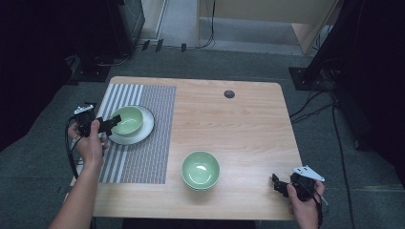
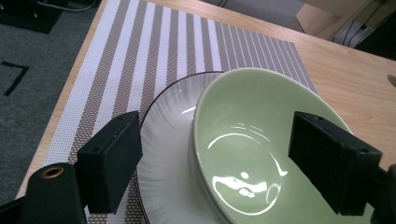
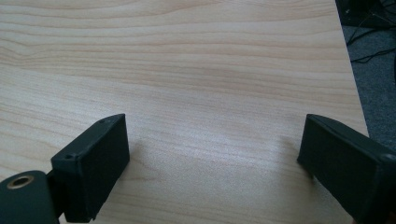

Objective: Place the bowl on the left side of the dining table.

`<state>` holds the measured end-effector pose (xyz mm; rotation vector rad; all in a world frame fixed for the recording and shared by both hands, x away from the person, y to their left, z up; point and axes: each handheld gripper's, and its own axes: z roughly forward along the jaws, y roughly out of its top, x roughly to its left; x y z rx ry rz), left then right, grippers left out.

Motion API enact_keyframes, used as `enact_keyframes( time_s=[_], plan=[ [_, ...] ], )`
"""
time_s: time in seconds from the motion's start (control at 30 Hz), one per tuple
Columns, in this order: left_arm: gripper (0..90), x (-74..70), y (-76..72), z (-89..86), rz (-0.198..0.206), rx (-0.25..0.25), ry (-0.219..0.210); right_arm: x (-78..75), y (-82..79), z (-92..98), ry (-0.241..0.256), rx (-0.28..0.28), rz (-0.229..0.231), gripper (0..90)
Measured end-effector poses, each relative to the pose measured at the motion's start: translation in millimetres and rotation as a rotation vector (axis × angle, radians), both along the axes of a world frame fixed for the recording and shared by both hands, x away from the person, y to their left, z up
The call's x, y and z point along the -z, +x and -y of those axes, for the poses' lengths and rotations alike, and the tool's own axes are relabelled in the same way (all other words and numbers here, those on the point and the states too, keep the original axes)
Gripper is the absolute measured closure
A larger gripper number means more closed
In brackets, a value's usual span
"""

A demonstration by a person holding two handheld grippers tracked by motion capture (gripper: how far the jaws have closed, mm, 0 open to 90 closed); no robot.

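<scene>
Where the striped mat (image 1: pixel 138 138) covers the left of the table (image 1: pixel 239 124), left gripper (image 1: pixel 111 123) held at the near-left rim of a green bowl (image 1: pixel 128 119), jaws spread wide: one outside the rim over the white plate (image 1: pixel 143 133), the other over the bowl's hollow, neither seen to touch. Bowl seated on the plate, upright, plate on the mat toward its far end. Further right, near the table's front edge, a second green bowl (image 1: pixel 200 170), upright on bare wood just beside the mat. At the near right corner, right gripper (image 1: pixel 278 183) low over bare table, jaws wide apart, nothing between them.
</scene>
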<state>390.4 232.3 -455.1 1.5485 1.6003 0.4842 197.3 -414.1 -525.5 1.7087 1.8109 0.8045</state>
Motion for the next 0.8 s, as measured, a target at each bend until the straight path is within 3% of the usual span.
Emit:
enact_keyframes(
  time_s=[0.1, 0.2, 0.8],
  plan=[
    [17.1, -1.1, -2.1, 2.6, 0.005, 0.031, 0.0, 0.0, 0.0, 0.0, 0.0, 0.0, 0.0, 8.1],
    [17.1, -3.9, -5.9, 6.6, 0.025, 0.051, 0.045, 0.0, 0.0, 0.0, 0.0, 0.0, 0.0, 8.1],
    [17.1, -12.4, -30.6, 5.0, 0.085, 0.062, 0.07, 0.0, 0.0, 0.0, 0.0, 0.0, 0.0, 8.1]
  ],
)
